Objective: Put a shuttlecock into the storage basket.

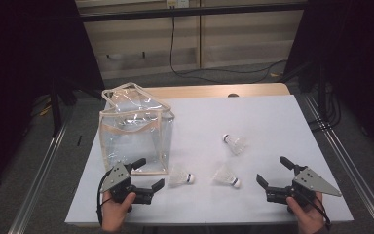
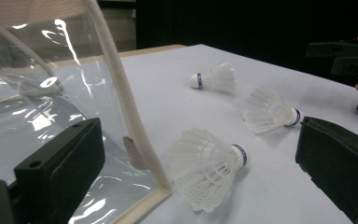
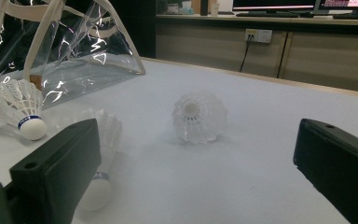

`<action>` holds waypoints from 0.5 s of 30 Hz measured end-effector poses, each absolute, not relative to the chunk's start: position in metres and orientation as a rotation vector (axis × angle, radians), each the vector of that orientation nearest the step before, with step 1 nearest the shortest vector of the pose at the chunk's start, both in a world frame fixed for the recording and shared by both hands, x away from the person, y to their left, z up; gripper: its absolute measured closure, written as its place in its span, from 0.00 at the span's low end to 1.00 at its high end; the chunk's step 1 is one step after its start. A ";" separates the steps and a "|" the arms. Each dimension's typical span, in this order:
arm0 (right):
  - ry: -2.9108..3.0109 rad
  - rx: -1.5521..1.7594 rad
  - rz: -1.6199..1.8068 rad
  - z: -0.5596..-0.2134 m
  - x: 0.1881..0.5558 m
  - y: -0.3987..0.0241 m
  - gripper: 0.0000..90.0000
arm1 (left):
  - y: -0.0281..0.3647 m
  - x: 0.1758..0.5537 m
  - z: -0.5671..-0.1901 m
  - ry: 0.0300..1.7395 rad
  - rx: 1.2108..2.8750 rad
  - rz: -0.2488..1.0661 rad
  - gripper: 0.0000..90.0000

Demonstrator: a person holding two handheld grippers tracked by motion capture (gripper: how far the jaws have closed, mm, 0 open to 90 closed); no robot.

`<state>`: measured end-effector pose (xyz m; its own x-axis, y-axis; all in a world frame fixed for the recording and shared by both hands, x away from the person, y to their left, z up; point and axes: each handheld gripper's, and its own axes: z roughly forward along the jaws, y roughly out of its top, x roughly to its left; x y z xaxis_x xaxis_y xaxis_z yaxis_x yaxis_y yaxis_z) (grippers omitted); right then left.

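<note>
A clear plastic bag (image 1: pixel 134 131) with beige trim stands upright at the table's left. Three white shuttlecocks lie on their sides: one (image 1: pixel 181 176) by the bag's front right corner, one (image 1: pixel 226 175) in the middle front, one (image 1: pixel 235 143) farther back. My left gripper (image 1: pixel 149 174) is open just in front of the bag's corner, holding nothing. Its own view has the bag (image 2: pixel 51 107) at left and the nearest shuttlecock (image 2: pixel 209 168) ahead. My right gripper (image 1: pixel 271 169) is open and holding nothing at the front right. A shuttlecock (image 3: pixel 199 115) lies ahead of its jaws, apart from them.
The white table top (image 1: pixel 263 117) has a wooden strip along its back edge. Metal rails run on the floor at both sides. A black cable (image 1: pixel 209 73) trails on the floor behind the table. Dark curtains hang left and right.
</note>
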<state>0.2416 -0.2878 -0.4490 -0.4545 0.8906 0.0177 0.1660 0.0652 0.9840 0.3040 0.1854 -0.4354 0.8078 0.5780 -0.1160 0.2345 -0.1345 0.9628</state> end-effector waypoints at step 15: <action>1.704 1.058 1.446 -0.449 0.242 -0.287 0.01 | 0.165 0.306 -0.437 0.625 1.776 0.262 0.02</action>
